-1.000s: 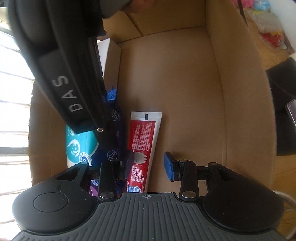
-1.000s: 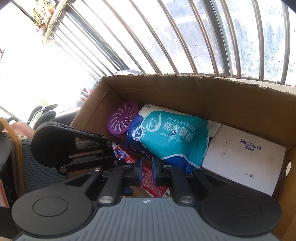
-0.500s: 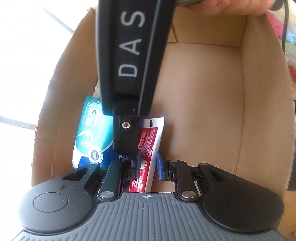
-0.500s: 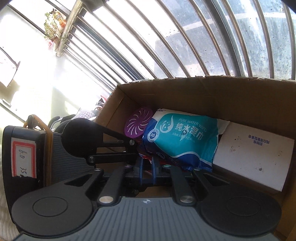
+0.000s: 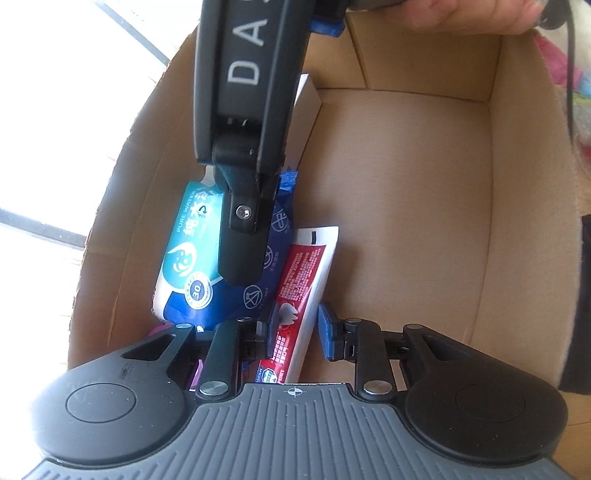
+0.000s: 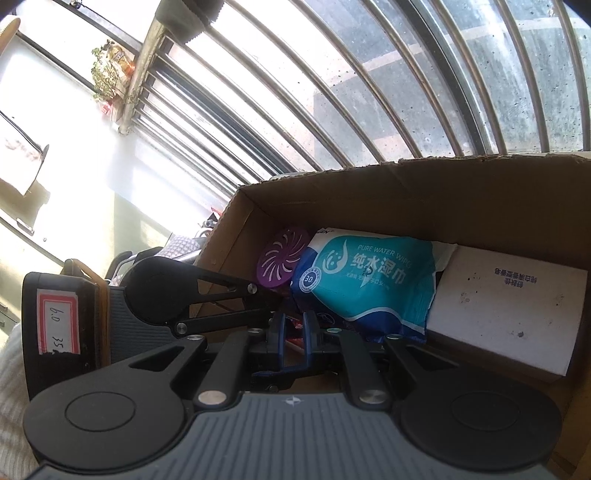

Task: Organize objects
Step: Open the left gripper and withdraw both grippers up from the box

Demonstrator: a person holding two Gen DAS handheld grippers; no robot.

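Note:
I look down into a cardboard box (image 5: 406,177). A red and white toothpaste tube (image 5: 308,269) lies flat on its floor beside a teal and blue pack of wet wipes (image 5: 184,254). My left gripper (image 5: 299,328) hangs just above the tube's lower end. Its jaws are opening; the tube shows in the gap, and the pads do not press on it. My right gripper (image 5: 242,258) reaches in from above over the wipes, shut and holding nothing. In the right wrist view its pads (image 6: 282,332) stand close together in front of the wipes pack (image 6: 369,280).
A purple slotted disc (image 6: 282,258) leans in the box corner beside the wipes. A white carton (image 6: 509,306) stands against the box wall. The right half of the box floor is bare cardboard. A hand (image 5: 461,14) shows above the box. Window bars (image 6: 369,92) lie beyond.
The left jaws closed over the tube's end, then parted again, while the gripper rose and rolled. The right gripper swung across the left view; its own view tilted up toward the window.

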